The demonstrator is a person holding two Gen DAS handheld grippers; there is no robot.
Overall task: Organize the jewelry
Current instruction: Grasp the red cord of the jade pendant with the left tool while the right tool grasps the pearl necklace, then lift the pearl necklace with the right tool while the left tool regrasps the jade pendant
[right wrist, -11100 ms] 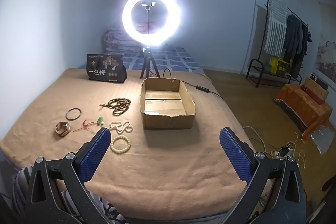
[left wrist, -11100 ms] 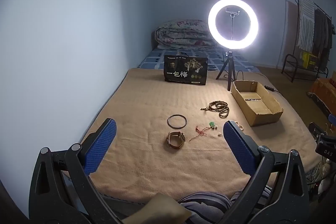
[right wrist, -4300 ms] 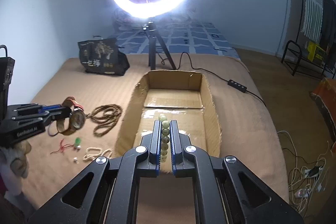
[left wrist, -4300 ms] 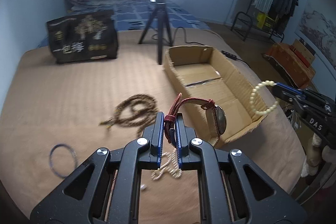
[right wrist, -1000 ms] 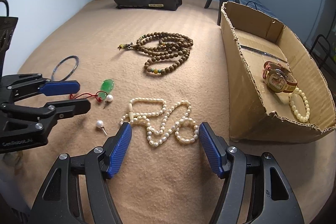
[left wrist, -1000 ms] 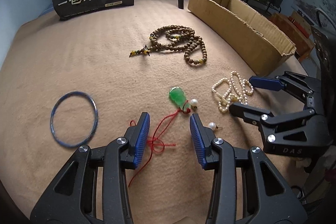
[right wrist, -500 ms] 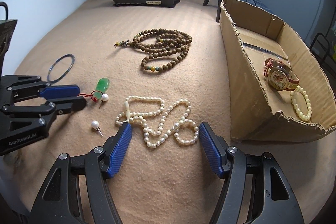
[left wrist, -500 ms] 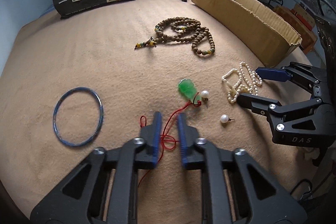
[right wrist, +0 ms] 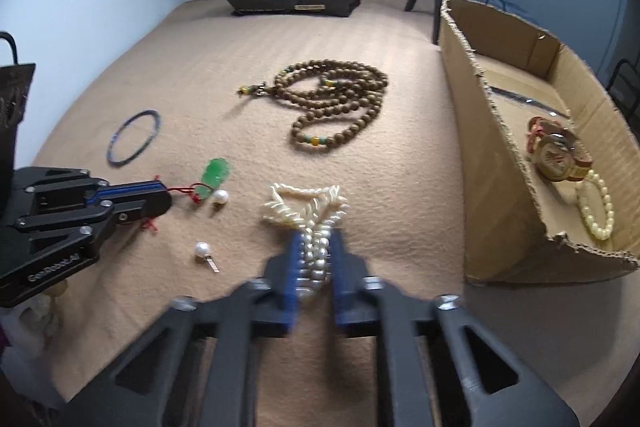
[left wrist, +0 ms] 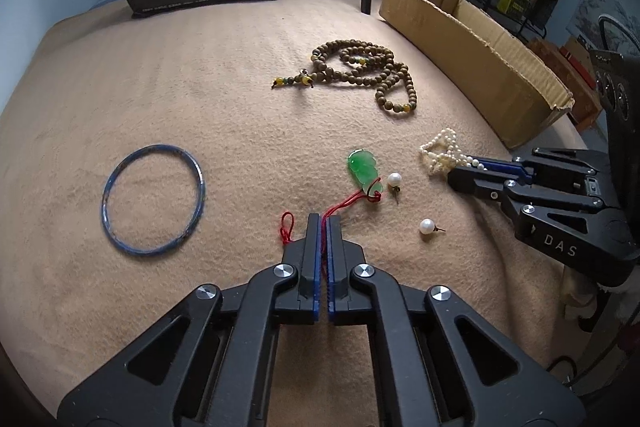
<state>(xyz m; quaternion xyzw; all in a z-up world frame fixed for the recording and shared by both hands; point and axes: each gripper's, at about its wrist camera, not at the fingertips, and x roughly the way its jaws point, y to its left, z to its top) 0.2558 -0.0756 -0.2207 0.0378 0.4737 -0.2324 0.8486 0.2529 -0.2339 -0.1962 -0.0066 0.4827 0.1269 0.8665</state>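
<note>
Tools [left wrist: 323, 223] on tan blanket [left wrist: 200, 99]

right gripper [right wrist: 314, 247] clamped on pearl necklace [right wrist: 306, 205], watch [right wrist: 556, 155] in cardboard box [right wrist: 500, 187]

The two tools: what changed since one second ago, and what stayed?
The left tool closed on the pendant's red cord. The right tool closed on the pearl necklace, bunching it. The blue bangle, wooden beads, two pearl earrings and cardboard box stayed.
</note>
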